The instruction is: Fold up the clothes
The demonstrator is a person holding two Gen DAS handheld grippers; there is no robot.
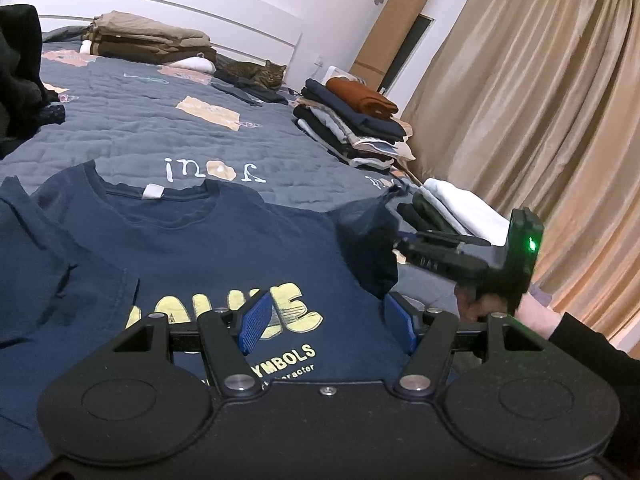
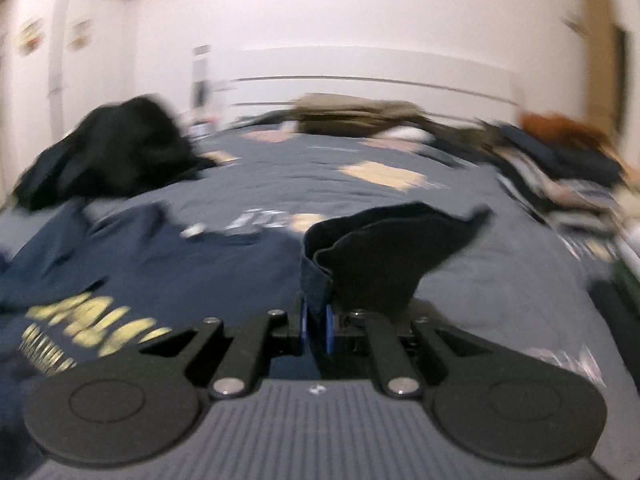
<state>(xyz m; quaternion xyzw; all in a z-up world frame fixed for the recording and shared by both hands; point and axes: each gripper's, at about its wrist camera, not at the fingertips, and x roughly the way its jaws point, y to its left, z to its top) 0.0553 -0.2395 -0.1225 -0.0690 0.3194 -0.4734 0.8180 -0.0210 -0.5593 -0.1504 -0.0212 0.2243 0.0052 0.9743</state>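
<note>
On the bed (image 1: 132, 120), over its grey-blue quilt, we see the navy T-shirt (image 1: 208, 240) spread face up, collar toward the headboard, yellow lettering nearest us. Our right tool (image 2: 316, 326) is clamped tight on the shirt's right sleeve (image 2: 384, 248), the cloth pinched between its blue pads and standing up off the quilt. Our left tool (image 1: 326, 322) hangs over the printed chest with its fingers wide apart, gripping nothing. No containers show. Along the bed's right edge sits a stack of folded clothes (image 1: 352, 124) topped by a rust-coloured piece, and nearer us a folded white pile (image 1: 460, 208). A tabby cat (image 1: 256, 74) lies by the headboard beside folded beige bedding (image 1: 148, 38). A dark heap of clothing (image 2: 116, 148) sits at the left edge. The right wrist view is blurred
</note>
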